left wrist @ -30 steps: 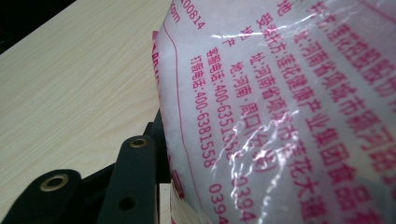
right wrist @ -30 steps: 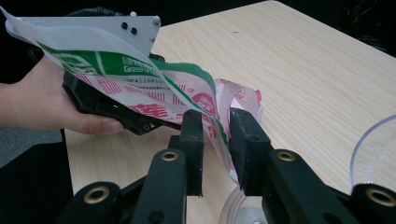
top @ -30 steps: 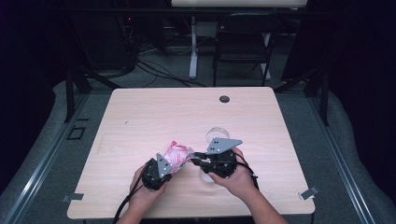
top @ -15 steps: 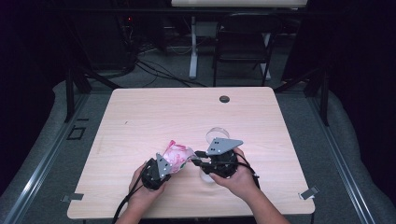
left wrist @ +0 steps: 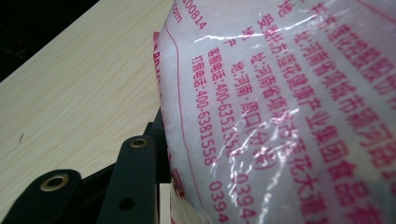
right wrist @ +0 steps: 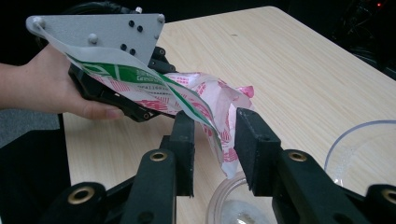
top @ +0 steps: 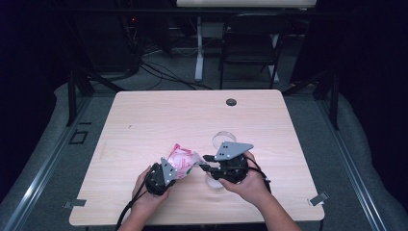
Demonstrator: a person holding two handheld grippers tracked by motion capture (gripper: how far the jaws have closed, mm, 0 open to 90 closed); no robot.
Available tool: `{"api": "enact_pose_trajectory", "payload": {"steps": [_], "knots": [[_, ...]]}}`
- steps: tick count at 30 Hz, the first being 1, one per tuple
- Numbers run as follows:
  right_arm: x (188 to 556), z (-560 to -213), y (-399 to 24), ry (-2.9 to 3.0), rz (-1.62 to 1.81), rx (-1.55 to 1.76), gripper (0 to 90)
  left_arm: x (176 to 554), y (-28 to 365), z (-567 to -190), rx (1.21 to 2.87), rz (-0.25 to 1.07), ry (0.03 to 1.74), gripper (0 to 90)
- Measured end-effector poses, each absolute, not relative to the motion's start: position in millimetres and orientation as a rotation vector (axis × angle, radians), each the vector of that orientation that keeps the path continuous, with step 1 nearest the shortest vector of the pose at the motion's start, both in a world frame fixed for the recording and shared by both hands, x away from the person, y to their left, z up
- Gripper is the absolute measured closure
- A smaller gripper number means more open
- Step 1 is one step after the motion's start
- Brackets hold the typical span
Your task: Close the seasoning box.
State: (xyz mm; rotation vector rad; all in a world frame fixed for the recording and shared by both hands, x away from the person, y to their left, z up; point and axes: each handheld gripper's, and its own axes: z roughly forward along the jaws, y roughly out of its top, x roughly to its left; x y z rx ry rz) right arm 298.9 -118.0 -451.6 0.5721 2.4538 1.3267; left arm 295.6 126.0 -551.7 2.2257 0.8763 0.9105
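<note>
Right gripper jaws have just opened around the pink-printed plastic packet's corner; left gripper clamps it at nine o'clock; clear glass cup looks nearly empty.

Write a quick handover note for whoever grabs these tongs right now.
Left tongs: shut on the pink-printed bag, held over the table.
Right tongs: open, jaws just widened; the bag's torn corner hangs between them, unpressed.
Two clear bowls sit beside and under the right tongs.
Done: bag lifted and appears opened.
Left: probably regrip the corner and pour into a bowl.
</note>
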Motion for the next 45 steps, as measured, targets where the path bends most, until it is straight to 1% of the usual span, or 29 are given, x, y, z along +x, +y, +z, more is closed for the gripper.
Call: {"api": "enact_pose_trajectory", "payload": {"steps": [9, 10, 13, 19, 20, 23, 30, 38, 45], "knots": [[294.8, -446.4, -117.3, 2.458, 1.301, 0.513, 65.1, 294.1, 123.3, -546.1, 2.248, 0.94, 0.845, 60.8], [294.2, -446.0, -116.7, 2.454, 1.297, 0.499, 64.2, 294.8, 122.6, -545.5, 2.245, 0.96, 0.83, 60.8], [292.1, -443.9, -115.4, 2.443, 1.285, 0.461, 60.8, 296.9, 122.1, -541.9, 2.258, 0.947, 0.829, 60.8], [288.9, -440.8, -114.0, 2.437, 1.299, 0.42, 59.8, 301.5, 119.5, -538.2, 2.283, 0.987, 0.799, 60.8], [288.8, -440.9, -113.6, 2.438, 1.304, 0.415, 59.0, 301.7, 118.6, -537.6, 2.287, 0.971, 0.804, 60.8], [288.4, -441.6, -112.6, 2.431, 1.293, 0.402, 55.1, 303.7, 115.6, -535.4, 2.301, 0.994, 0.777, 60.8], [287.4, -442.0, -111.2, 2.423, 1.283, 0.373, 51.0, 305.0, 106.2, -529.7, 2.316, 1.007, 0.728, 60.8], [287.6, -442.9, -110.6, 2.431, 1.279, 0.362, 51.5, 305.4, 100.5, -525.6, 2.314, 1.009, 0.713, 60.8], [289.0, -445.9, -109.8, 2.451, 1.283, 0.38, 56.7, 305.6, 97.7, -525.9, 2.311, 1.03, 0.696, 60.9]]}}
